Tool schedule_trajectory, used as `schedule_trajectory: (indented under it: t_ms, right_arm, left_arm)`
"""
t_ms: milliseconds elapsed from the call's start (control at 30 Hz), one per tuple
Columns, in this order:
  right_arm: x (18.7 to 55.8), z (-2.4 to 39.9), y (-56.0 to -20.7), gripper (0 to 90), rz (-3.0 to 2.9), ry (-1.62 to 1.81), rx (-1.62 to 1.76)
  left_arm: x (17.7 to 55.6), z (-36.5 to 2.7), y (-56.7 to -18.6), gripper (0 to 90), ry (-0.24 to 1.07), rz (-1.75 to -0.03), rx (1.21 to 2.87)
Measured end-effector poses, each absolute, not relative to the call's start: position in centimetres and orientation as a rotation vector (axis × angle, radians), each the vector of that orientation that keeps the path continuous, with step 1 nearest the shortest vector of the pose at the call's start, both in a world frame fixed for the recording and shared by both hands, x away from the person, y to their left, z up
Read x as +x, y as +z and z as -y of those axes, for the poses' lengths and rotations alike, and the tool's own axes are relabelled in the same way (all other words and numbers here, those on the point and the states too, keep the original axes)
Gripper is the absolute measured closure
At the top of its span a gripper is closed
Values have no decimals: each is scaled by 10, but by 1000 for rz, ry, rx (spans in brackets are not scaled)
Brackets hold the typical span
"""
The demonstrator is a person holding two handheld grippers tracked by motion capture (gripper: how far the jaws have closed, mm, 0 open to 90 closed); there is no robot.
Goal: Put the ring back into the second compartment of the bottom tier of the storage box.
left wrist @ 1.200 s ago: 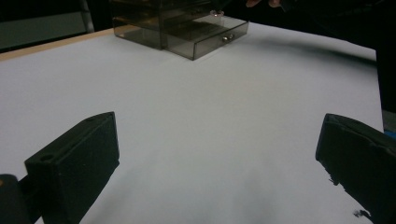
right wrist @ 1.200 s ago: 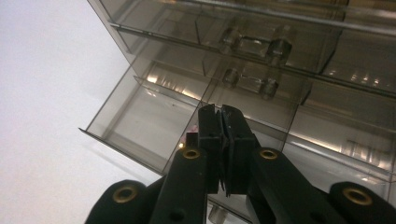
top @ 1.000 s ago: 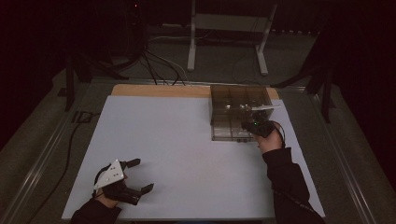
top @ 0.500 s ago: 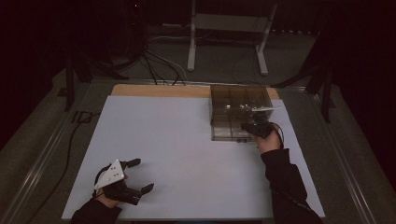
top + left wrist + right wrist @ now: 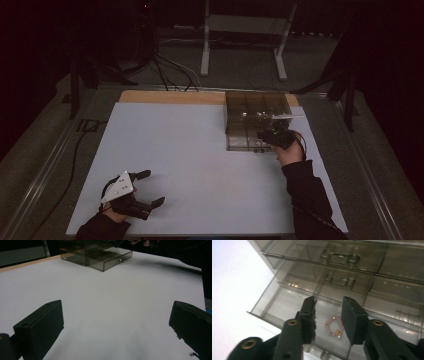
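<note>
No legible text, label, brand, number or sign anywhere in these views.

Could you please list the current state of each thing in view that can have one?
Bottom drawer: pulled out, open.
Upper drawers: pushed in, closed.
Bracelet: lying flat in the bottom drawer, not gripped.
Right gripper: jaws open, poised over the bracelet.
Left gripper: jaws wide open, holding nothing, near the table's front edge.
</note>
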State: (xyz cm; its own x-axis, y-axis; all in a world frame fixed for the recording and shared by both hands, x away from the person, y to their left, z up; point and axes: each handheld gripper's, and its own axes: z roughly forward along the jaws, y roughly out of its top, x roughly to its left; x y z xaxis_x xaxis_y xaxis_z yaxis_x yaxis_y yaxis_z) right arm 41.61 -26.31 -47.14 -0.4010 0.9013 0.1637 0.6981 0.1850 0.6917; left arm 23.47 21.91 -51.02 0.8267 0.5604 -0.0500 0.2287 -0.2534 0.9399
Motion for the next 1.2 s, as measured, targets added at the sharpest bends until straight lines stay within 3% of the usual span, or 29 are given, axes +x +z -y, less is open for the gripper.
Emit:
schedule_trajectory:
  t_ms: [867,1200]
  right_arm:
    - [382,229,-432,15,-2294,1252,1302]
    - [371,218,-421,0,-2333,1251,1196]
  left_arm:
    - [234,-219,-510,6,355,-595,1840]
    - [235,-218,-510,6,355,-595,1843]
